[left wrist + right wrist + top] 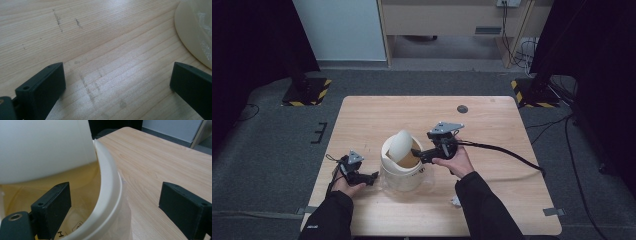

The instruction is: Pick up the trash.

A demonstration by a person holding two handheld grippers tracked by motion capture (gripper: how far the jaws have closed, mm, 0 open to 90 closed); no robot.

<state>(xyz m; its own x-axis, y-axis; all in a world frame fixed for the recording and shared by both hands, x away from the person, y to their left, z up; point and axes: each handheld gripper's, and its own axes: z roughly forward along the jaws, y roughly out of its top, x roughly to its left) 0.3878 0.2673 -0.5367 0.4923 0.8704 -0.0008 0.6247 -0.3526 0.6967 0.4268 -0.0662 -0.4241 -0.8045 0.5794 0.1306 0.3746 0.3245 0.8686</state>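
Currently | right gripper point(417, 155) straddling bucket point(401, 176) rim near desk's front edge, jaws wide, not pinching | lid point(400, 145) tilting inside | left gripper point(373, 177) idling open, empty | next: close on rim

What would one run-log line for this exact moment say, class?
left claw: open, beside bin | right claw: open, jaws astride bin rim, not gripping | white bin: upright on table | swing lid: tilted
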